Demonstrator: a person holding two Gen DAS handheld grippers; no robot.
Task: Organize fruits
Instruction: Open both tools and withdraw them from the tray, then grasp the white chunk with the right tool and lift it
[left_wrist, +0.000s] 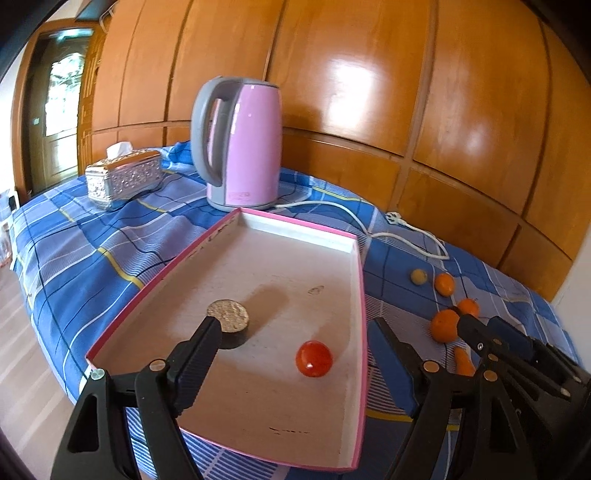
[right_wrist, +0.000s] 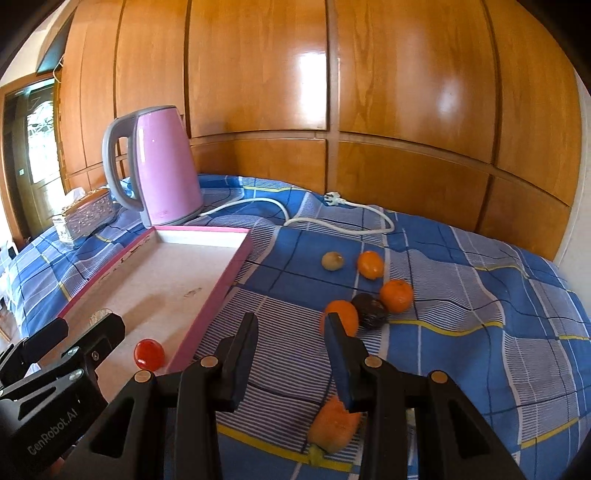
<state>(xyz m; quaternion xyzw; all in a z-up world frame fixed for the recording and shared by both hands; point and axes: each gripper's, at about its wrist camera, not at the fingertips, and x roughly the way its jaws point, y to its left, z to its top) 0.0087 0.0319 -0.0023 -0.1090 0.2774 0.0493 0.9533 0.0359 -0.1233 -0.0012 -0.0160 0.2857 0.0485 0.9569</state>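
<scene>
A shallow pink-rimmed tray (left_wrist: 301, 222) (right_wrist: 221, 284) lies on the blue checked cloth. A red tomato (left_wrist: 314, 358) (right_wrist: 149, 353) and a round dark fruit with a rough tan top (left_wrist: 229, 321) rest on its floor. My left gripper (left_wrist: 295, 326) hangs open over the tray, the tomato lying below and between its fingers, untouched. On the cloth to the right lie three oranges (right_wrist: 370, 264) (right_wrist: 396, 295) (right_wrist: 340, 317), a dark fruit (right_wrist: 369, 311), a small yellow-green fruit (right_wrist: 332, 261) and an orange carrot-like piece (right_wrist: 334, 424). My right gripper (right_wrist: 291, 325) is open and empty near the closest orange.
A pink kettle (left_wrist: 243, 144) (right_wrist: 162, 166) stands behind the tray, its white cord (right_wrist: 332, 218) looping across the cloth. A silver tissue box (left_wrist: 123, 177) sits at the back left. A wooden panelled wall closes the far side. The cloth-covered surface drops off at the left.
</scene>
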